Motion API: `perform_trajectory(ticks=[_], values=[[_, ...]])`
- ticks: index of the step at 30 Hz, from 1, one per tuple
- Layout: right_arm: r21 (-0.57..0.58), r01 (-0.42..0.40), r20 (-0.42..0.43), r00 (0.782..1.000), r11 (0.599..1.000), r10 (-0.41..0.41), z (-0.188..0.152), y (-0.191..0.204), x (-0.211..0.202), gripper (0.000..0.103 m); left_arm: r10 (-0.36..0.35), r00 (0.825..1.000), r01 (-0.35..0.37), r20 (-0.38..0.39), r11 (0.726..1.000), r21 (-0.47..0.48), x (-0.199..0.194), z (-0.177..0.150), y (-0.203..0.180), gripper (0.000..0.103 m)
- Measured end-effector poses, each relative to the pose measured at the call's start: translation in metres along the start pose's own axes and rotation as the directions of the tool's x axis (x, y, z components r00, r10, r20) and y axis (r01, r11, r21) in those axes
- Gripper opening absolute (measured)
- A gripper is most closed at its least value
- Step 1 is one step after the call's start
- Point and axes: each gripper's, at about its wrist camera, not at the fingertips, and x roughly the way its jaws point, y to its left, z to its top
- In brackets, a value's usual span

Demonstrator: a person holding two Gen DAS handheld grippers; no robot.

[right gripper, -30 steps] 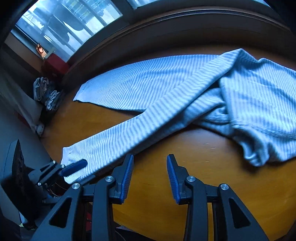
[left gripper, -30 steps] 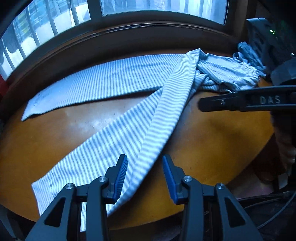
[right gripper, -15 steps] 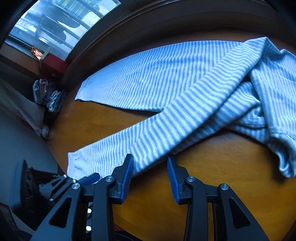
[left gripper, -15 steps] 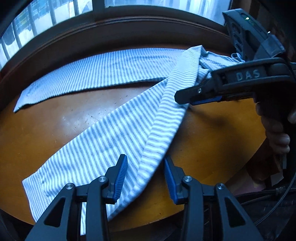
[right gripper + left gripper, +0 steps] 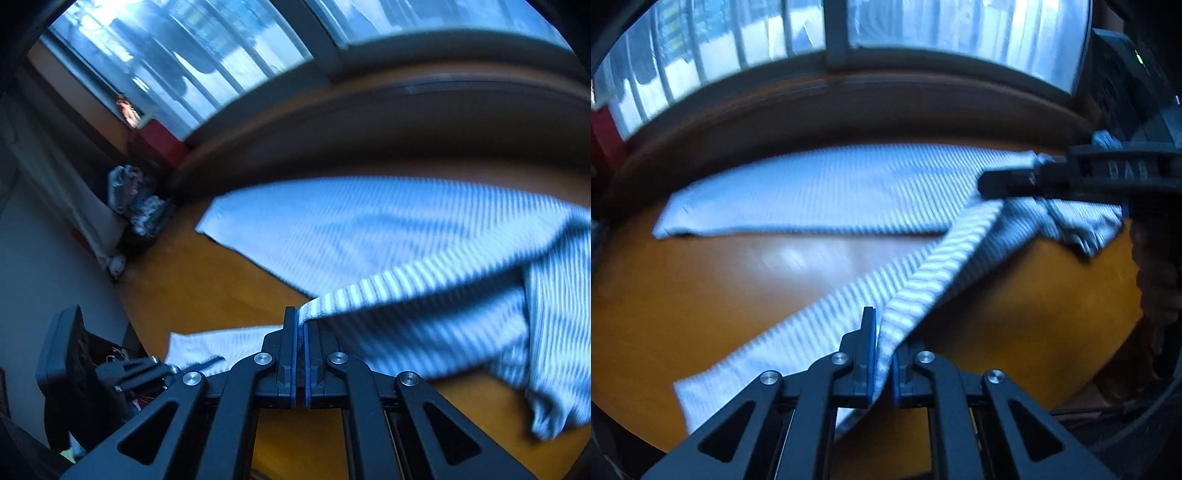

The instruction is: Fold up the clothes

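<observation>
left wrist view: the left gripper (image 5: 882, 354) is clamped on a raised fold of the striped garment (image 5: 827, 192), blue pads pressed to either side of the cloth with only fabric between them. the garment is pale blue and white, spread across the round wooden table (image 5: 701, 291); one long panel lies flat toward the far edge, and a second strip runs diagonally from the bunched mass at the right down to the near left, lifted off the table where the gripper pinches it. the right gripper (image 5: 990, 182) enters from the right, held by a hand (image 5: 1156, 280), its tip at the bunched cloth; from this angle its jaw gap cannot be judged. a window (image 5: 923, 33) stands behind the table. the frame is motion-blurred. right wrist view: the right gripper (image 5: 300, 332) is closed on an edge of the same garment (image 5: 369, 236), jaws nearly together with a thin layer of striped cloth caught at the tips, the strip rising from there to the right. the left gripper (image 5: 147, 369) shows at the lower left, at the near end of the strip. small bundled items (image 5: 136, 199) sit on the floor beside the table (image 5: 207, 288); what they are cannot be made out.
</observation>
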Motion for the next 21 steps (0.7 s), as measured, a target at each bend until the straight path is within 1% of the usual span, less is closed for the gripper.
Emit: perform_trajectory(ticks=[2,4,7,9,12,14,18,21], values=[[-0.018,-0.012,0.018,1.000,1.000,0.013,0.014,0.000,0.001,0.003,0.043,0.999,-0.043,0.020,0.999,-0.002,-0.005,0.022,0.010,0.005],[-0.025,-0.041,0.029,0.999,0.999,0.042,0.029,-0.003,0.005,0.003,0.091,0.996,-0.091,0.025,0.996,-0.002,-0.007,0.042,0.018,0.005],[-0.033,-0.084,0.045,0.995,0.996,0.085,0.049,-0.006,0.015,0.003,0.139,0.990,-0.140,0.035,0.990,0.028,-0.006,0.069,0.025,0.005],[-0.026,-0.085,0.059,0.995,0.996,0.087,0.061,-0.008,0.023,0.003,0.168,0.985,-0.171,0.042,0.983,0.061,-0.001,0.088,0.029,0.005],[-0.004,-0.082,0.086,0.993,0.997,0.082,0.077,-0.012,0.034,0.004,0.187,0.982,-0.190,0.037,0.977,0.098,0.011,0.111,0.038,0.005],[0.008,-0.071,0.099,0.993,0.997,0.070,0.085,-0.014,0.045,0.003,0.179,0.984,-0.181,0.024,0.977,0.112,0.021,0.120,0.046,0.005],[0.072,-0.050,0.105,0.994,0.996,0.043,0.099,-0.023,0.073,0.004,0.105,0.993,-0.099,-0.049,0.989,0.113,0.053,0.134,0.072,0.005],[0.110,-0.015,0.087,0.996,0.994,0.005,0.105,-0.027,0.102,0.005,0.059,0.992,-0.048,-0.109,0.994,0.099,0.084,0.140,0.096,0.006]])
